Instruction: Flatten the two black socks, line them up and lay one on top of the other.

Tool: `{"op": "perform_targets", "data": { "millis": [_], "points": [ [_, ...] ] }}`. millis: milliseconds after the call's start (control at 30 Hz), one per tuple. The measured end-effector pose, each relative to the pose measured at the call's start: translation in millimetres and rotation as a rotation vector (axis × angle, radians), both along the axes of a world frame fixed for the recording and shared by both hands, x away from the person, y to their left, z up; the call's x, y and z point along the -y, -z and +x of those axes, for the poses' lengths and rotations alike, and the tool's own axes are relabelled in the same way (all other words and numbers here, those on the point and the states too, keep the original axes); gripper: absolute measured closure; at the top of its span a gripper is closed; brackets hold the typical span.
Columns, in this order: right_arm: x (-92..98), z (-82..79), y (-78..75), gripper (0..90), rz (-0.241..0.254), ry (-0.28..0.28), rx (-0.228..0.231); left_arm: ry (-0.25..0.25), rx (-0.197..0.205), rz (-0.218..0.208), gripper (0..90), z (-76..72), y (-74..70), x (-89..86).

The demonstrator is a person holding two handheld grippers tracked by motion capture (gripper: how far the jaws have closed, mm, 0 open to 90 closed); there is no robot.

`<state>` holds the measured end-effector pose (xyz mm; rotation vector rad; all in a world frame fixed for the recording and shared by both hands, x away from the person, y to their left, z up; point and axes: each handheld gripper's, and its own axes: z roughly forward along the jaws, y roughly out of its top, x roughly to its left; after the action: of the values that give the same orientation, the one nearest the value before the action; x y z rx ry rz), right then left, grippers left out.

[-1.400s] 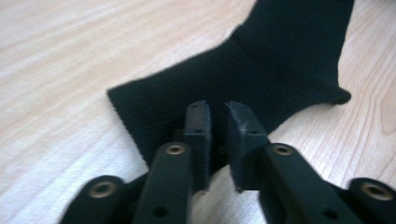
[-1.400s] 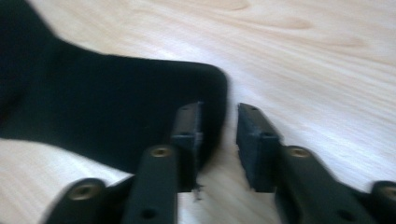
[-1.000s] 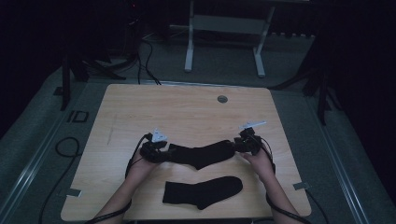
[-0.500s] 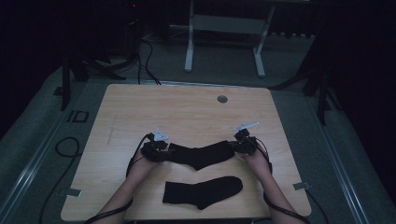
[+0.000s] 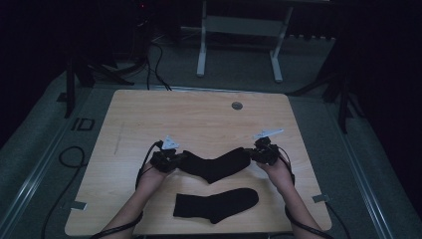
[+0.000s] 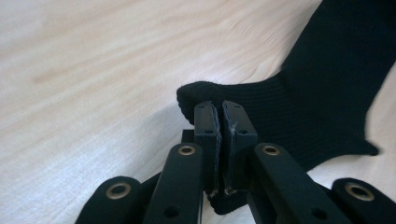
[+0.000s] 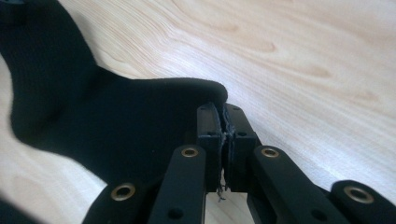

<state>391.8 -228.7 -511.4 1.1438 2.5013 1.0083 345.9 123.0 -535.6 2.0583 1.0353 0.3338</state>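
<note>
At the table's (image 5: 129, 114) near edge a black sock (image 5: 216, 205) lies flat. Just beyond it, a second sock (image 5: 216, 165) stretches between the left tool (image 5: 175, 158) and right tool (image 5: 253, 153), each having just closed on an end.

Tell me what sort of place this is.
Probably a lab or recording studio, not a home: a bare wooden table stands in a dark room, cables run over the grey floor, and a white equipment stand sits behind.

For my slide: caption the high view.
Both grippers pinch opposite ends of one black sock above a second sock.
</note>
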Motion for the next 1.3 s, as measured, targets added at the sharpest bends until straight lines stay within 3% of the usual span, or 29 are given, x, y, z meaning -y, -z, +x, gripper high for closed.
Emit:
{"op": "perform_targets", "data": {
  "millis": [100,200,233,600,800,933,1033,1100,1167,1300],
  "points": [
    [4.1,-9.8,-18.5,86.8,0.029,-0.014,0.041,0.005,0.015,-0.042,86.3,-6.7,-14.8,-3.4],
    [5.1,-12.0,-22.1,86.8,0.034,-0.017,0.048,0.01,0.033,-0.051,86.4,-11.4,-22.6,-4.2],
    [8.5,-19.9,-32.4,86.8,0.06,-0.031,0.062,0.017,0.05,-0.078,86.3,-20.7,-32.3,-6.7],
    [13.4,-65.7,-55.0,86.8,0.079,-0.09,0.135,0.069,0.045,-0.155,86.3,-61.4,-53.8,-14.3],
    [18.9,-97.0,-60.8,86.8,0.07,-0.12,0.153,0.102,0.042,-0.176,86.3,-93.1,-61.3,-16.6],
    [27.2,-113.5,-58.6,86.7,0.077,-0.118,0.143,0.113,0.027,-0.191,86.3,-109.6,-60.3,-17.8],
    [30.4,-124.7,-52.9,86.7,0.078,-0.121,0.127,0.096,-0.015,-0.215,86.2,-126.3,-50.0,-19.3],
    [30.5,-127.8,-42.8,86.7,0.067,-0.119,0.103,0.088,-0.061,-0.24,86.2,-126.6,-35.6,-19.7],
    [30.6,-125.4,-28.1,86.7,0.075,-0.12,0.052,0.081,-0.128,-0.268,86.2,-122.6,-18.8,-19.8],
    [26.8,-120.2,2.8,86.7,0.039,-0.106,-0.026,0.069,-0.193,-0.261,86.2,-118.2,4.7,-16.7]
  ]
}}
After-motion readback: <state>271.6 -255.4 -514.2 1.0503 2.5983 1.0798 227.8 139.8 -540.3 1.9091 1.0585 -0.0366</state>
